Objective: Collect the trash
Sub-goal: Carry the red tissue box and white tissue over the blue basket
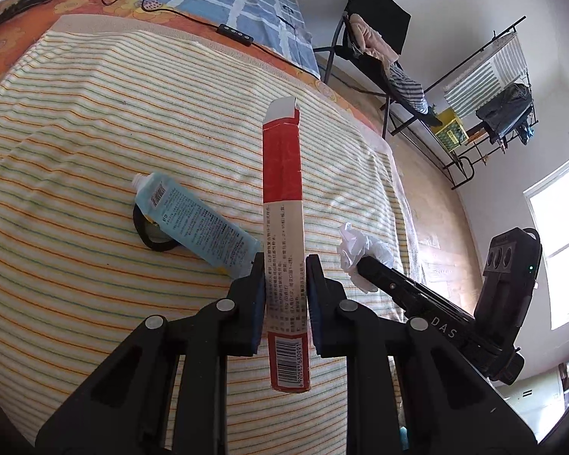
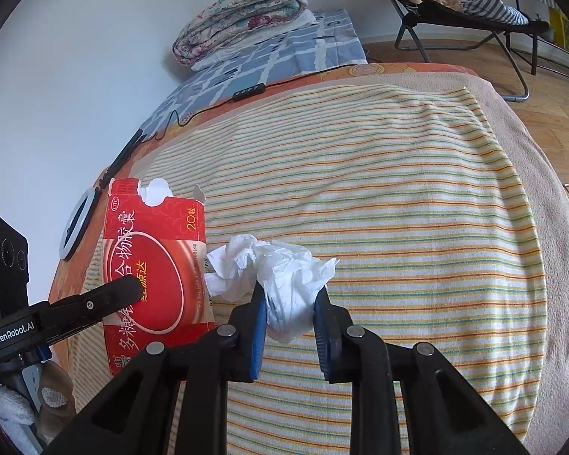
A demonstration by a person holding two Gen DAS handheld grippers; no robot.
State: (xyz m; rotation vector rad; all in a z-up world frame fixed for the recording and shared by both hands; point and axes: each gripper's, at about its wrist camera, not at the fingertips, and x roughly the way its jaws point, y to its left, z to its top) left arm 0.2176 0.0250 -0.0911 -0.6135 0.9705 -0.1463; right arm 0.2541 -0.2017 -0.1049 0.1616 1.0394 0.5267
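Observation:
My left gripper [image 1: 284, 265] is shut on a flat red and white medicine box [image 1: 283, 204], held edge-on above the striped bed cover; the box also shows in the right wrist view [image 2: 155, 265]. My right gripper [image 2: 290, 292] is shut on a crumpled white tissue [image 2: 280, 269], which also shows in the left wrist view [image 1: 360, 250] at the right gripper's tip. A blue tube [image 1: 193, 223] lies on the bed to the left of the box, partly over a black ring [image 1: 151, 237].
The striped cover [image 2: 398, 189] spreads over the bed, with a black cable and remote [image 2: 248, 93] beyond it. A folded quilt [image 2: 242, 15] lies at the bed's head. A folding chair [image 1: 375, 49] and a clothes rack [image 1: 489, 87] stand on the wood floor.

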